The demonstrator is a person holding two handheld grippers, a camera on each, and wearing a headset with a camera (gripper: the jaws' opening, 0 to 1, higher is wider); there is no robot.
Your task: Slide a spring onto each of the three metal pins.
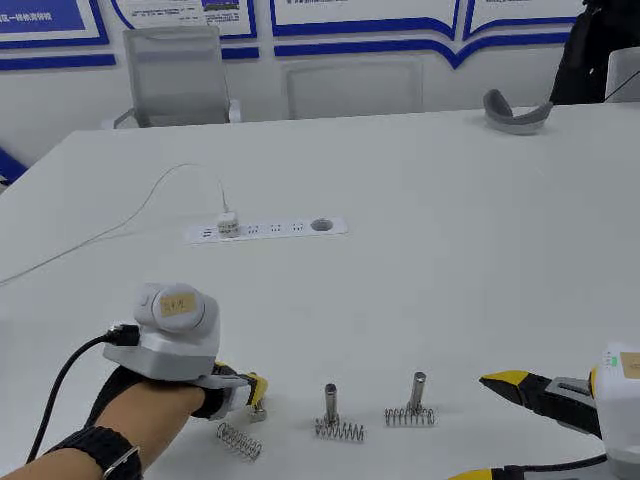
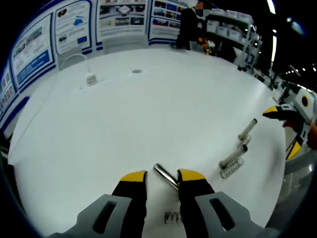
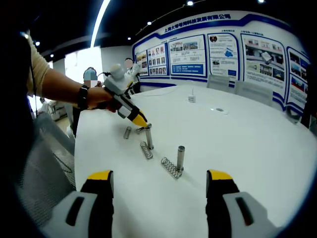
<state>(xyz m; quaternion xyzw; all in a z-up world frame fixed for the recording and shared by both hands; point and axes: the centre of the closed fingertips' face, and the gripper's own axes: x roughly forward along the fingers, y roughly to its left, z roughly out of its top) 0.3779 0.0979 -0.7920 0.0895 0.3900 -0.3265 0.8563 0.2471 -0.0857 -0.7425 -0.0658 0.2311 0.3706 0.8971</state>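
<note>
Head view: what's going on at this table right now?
A person works a tool in each hand at a white table. The left tool has its jaws either side of the leftmost pin; whether it actually pinches the pin is unclear. The other two pins stand upright. All three springs lie on the table beside the pins, none threaded on yet. The right tool is open, off to the right.

Head view looks forward and down from the table's (image 1: 420, 180) near edge, pins (image 1: 417, 388) at 6 o'clock. Left gripper view sits low and close, two pins at 4 o'clock. Right gripper view faces all three from farther back, near centre.
</note>
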